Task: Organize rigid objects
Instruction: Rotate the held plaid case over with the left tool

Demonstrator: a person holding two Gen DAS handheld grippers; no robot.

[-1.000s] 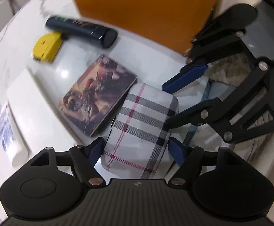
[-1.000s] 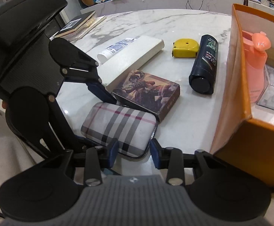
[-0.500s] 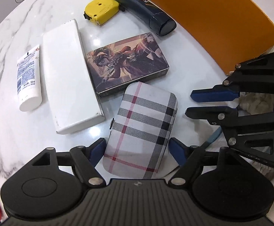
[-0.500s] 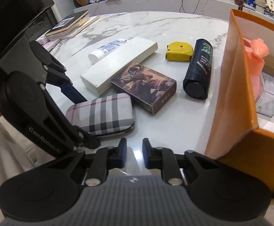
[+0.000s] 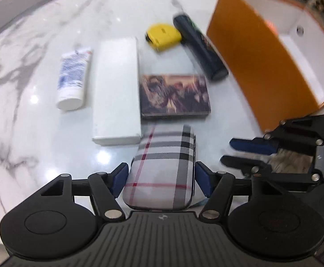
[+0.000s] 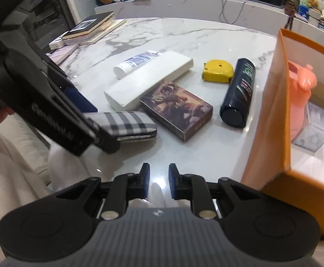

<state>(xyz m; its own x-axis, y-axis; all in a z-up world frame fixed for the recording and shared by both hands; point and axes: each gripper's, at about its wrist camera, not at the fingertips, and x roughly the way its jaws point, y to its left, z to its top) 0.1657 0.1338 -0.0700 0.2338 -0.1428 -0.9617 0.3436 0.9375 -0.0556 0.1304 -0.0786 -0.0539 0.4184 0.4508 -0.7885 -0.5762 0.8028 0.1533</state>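
Observation:
My left gripper (image 5: 160, 181) is shut on a plaid hard case (image 5: 162, 166) and holds it lifted above the marble table; the case also shows in the right wrist view (image 6: 126, 122). My right gripper (image 6: 157, 181) is empty, its jaws nearly together, low over the table's near edge; it shows at the right in the left wrist view (image 5: 248, 151). On the table lie a picture-printed box (image 5: 175, 94), a long white box (image 5: 116, 89), a white tube (image 5: 73, 76), a yellow tape measure (image 5: 163, 34) and a dark bottle (image 5: 200, 47).
An open orange box (image 5: 262, 64) stands at the right, holding a pink bottle (image 6: 299, 93) and a clear plastic case (image 6: 313, 131). Stacked books (image 6: 90, 29) lie at the far left of the table. A counter with clutter runs behind.
My left gripper has raised the plaid case and swung its view left. My right gripper let go of the case's end, narrowed its jaws and drew back.

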